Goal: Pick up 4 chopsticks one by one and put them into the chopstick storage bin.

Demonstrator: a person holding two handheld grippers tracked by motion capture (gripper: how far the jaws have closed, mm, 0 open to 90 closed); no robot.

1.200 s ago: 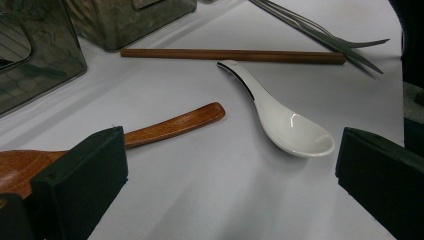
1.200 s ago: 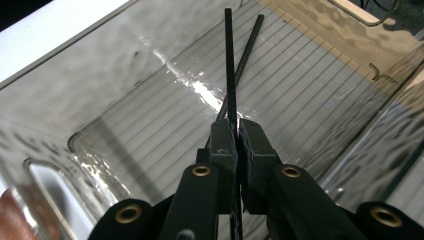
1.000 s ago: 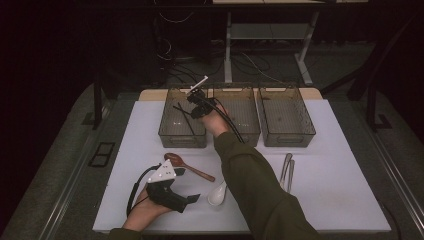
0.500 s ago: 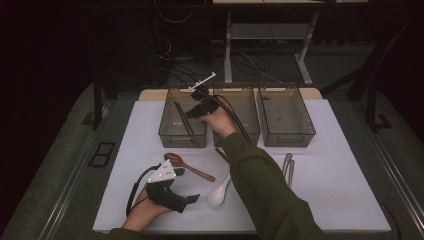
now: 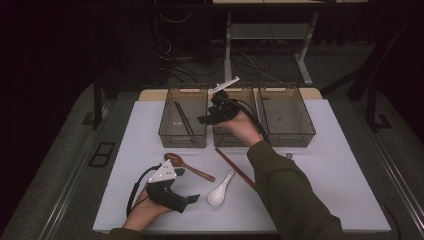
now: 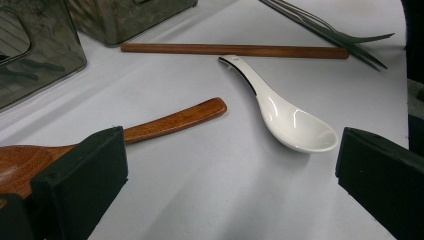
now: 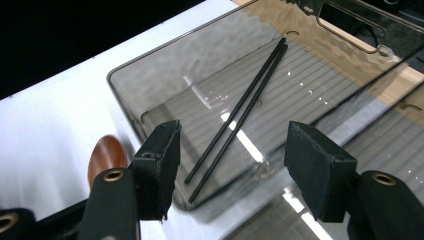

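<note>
White table [image 5: 350, 165], right claw [image 7: 232, 150] agape over black chopsticks [image 7: 237, 112]

Your high view looks forward and down from above your side of the white table [image 5: 345, 165], far enough back to take in the whole top and three smoky bins along its far edge.

Your left gripper view sits low, just above the tabletop, looking out between its jaws at the white ceramic spoon [image 6: 285, 112] (close ahead) and the wooden spoon [image 6: 165, 122] beside its left jaw; the high view shares both.

Your right gripper view hangs above the leftmost bin [image 7: 165, 80], tilted down between its jaws onto the black chopsticks [image 7: 240, 112] inside it, which the high view also shows.
</note>
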